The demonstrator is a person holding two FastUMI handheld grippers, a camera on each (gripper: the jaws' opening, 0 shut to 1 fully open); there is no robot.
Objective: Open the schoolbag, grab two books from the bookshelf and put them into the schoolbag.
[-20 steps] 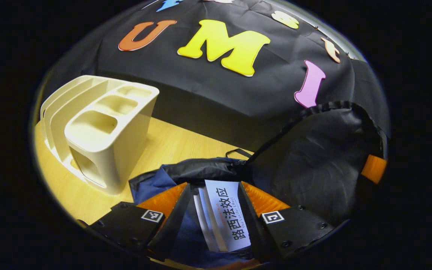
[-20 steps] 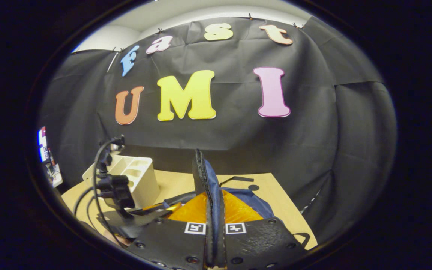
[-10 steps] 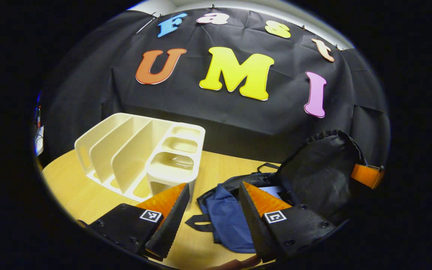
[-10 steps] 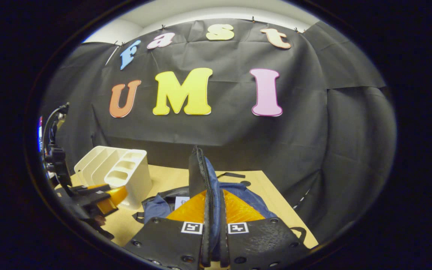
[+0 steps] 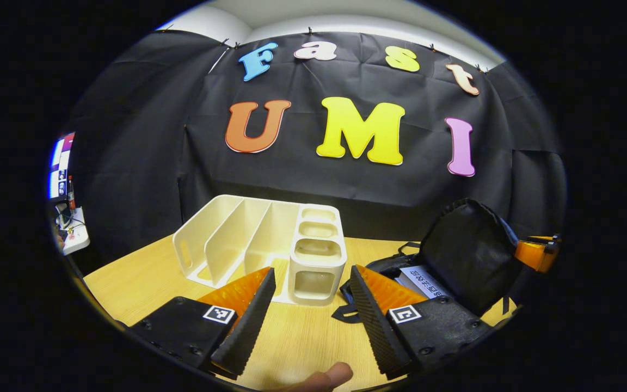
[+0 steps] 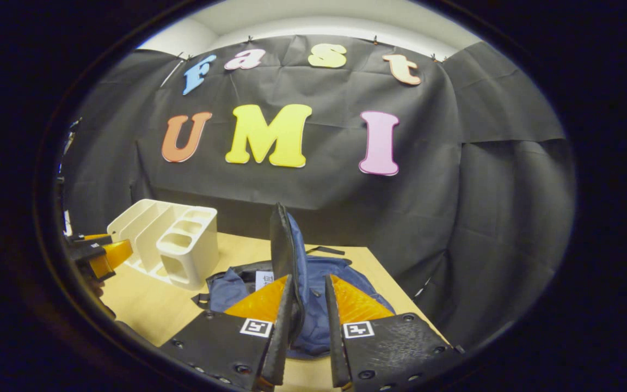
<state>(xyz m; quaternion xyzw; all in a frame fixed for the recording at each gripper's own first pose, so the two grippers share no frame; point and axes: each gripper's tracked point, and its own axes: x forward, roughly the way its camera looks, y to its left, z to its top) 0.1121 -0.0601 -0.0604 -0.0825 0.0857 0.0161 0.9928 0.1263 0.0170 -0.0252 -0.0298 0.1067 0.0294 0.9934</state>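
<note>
Left gripper view: wood table [image 5: 145, 272], cream bookshelf [image 5: 259, 245] mid-table, slots bare. Left gripper [image 5: 308, 310] fingers spread, holding nothing. Schoolbag [image 5: 455, 267] right, flap up, book [image 5: 422, 280] inside.

Right gripper view: right gripper [image 6: 307, 321] fingers slightly parted around flap [image 6: 283, 256]; contact unclear. Bare tabletop between bag and bookshelf.

A recording booth: black cloth wall [image 6: 455, 179] behind a bare wooden table [image 5: 145, 277].

Cream bookshelf [image 5: 270, 245] on a pale wood-grain table [image 5: 145, 272]; the schoolbag [image 6: 319, 294] shows navy outside, black lining; orange fingers [image 5: 243, 286] carry black-and-white square markers.
</note>
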